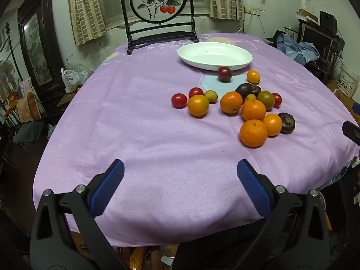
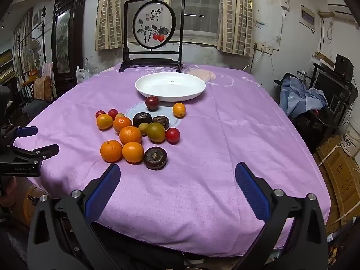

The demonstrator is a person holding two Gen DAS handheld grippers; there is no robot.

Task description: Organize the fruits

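I read black brush characters, incl. 事, on round painted screen (image 2: 154, 27), small red seals beside, illegible. Pale lettering on purple cloth (image 2: 157, 70) behind plate, unreadable. Bucket label (image 2: 347, 144) and left gripper (image 2: 33, 141) print too blurred.

The left tongs (image 1: 180, 171) are built of matte black plastic arms, each ending in a blue finger pad (image 1: 108, 186) with fine ribbing along its face and a sawtooth inner edge. Round silver screws sit at the pivots, two on each arm, and the outer links have triangular cut-outs. The right tongs (image 2: 177, 173) are of the same make: black arms, blue ribbed pads (image 2: 252, 191), silver screw heads, triangular openings. In the right wrist view the left tongs (image 2: 33, 139) appear side-on, showing small silver bolts and faint pale lettering on the black body, too blurred to read.
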